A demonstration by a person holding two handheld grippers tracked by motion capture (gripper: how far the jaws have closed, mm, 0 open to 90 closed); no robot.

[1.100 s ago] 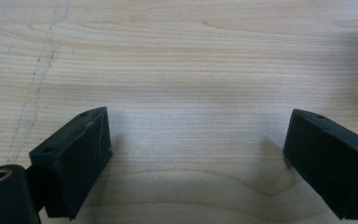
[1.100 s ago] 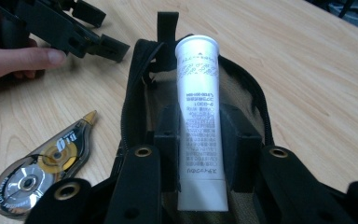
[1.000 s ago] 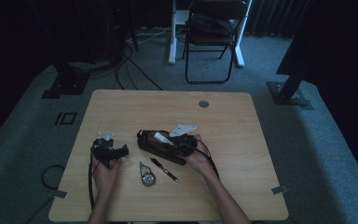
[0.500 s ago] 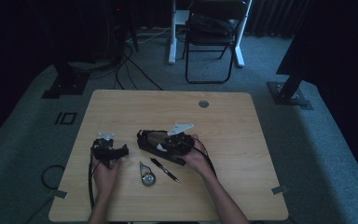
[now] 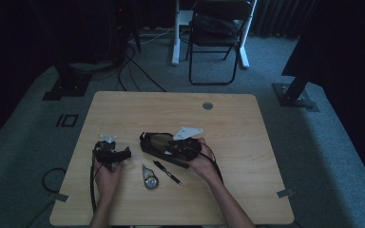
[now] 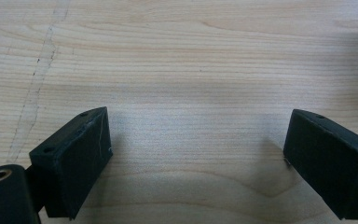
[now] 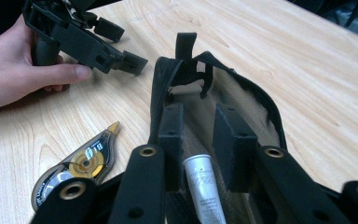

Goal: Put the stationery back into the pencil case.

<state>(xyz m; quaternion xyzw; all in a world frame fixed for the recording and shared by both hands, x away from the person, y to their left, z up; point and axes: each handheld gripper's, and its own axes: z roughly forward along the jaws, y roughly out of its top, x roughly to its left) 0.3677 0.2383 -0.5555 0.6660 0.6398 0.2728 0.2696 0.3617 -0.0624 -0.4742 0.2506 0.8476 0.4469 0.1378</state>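
Note:
A black pencil case [image 5: 152,142] lies open at the table's middle, its brown lining [image 7: 235,86] facing my right gripper view. My right gripper [image 5: 170,144] reaches into it from the right. Its jaws have just been closing, and a silver-white tube [image 7: 203,186] fills the gap of the right gripper [image 7: 198,109], with both pads against its sides. My left gripper [image 5: 116,151], held in a hand to the case's left, rests low over bare wood. The left gripper [image 6: 200,121] stands open with nothing between its jaws. It also appears as the left gripper [image 7: 88,42] beyond the case.
A correction tape roller [image 5: 148,179] [image 7: 84,163] and a dark pen [image 5: 168,173] lie in front of the case. The wooden table [image 5: 247,156] has a cable grommet [image 5: 207,105] near its far edge. A folding chair [image 5: 216,42] and floor cables stand beyond.

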